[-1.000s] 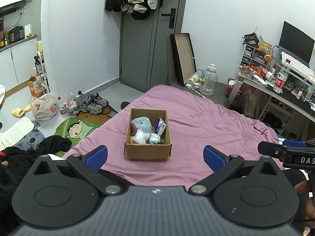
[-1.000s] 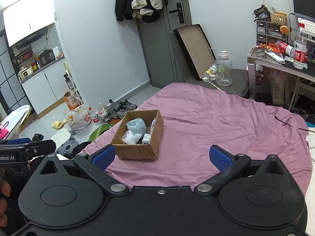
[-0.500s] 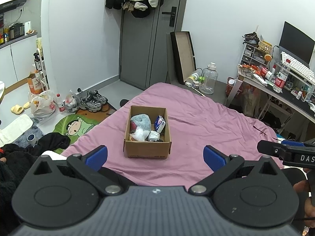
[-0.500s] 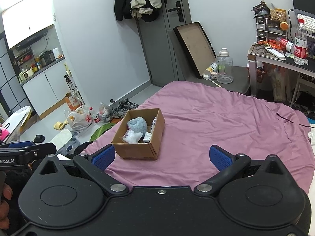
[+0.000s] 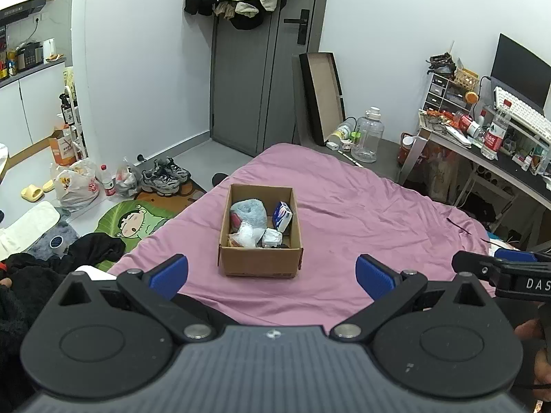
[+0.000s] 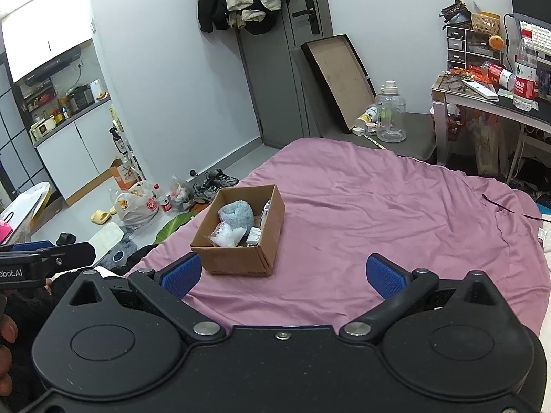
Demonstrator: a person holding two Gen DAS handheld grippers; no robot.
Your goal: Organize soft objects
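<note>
A: Where the pink bedsheet [image 5: 372, 213] covers the bed, what rests on it?

B: A cardboard box [image 5: 260, 264], open-topped, standing near the sheet's left edge and well short of its far edge; the right half of the sheet is bare.

A: And the contents, largest first?

B: A fluffy blue-grey soft item [image 5: 248, 210] at the box's far left corner; a clear plastic bag [image 5: 245, 234] in front of it, toward the near wall; a blue-and-white packet [image 5: 282, 216] upright against the right wall; a small silvery packet [image 5: 272, 238] below that.

A: The grippers?

B: Left gripper [image 5: 271, 274]: blue pads spread wide, released, nothing between them, held short of the box's near wall. Right gripper [image 6: 281, 274]: likewise released and empty, the box lying ahead toward its left finger [image 6: 182, 274].
</note>
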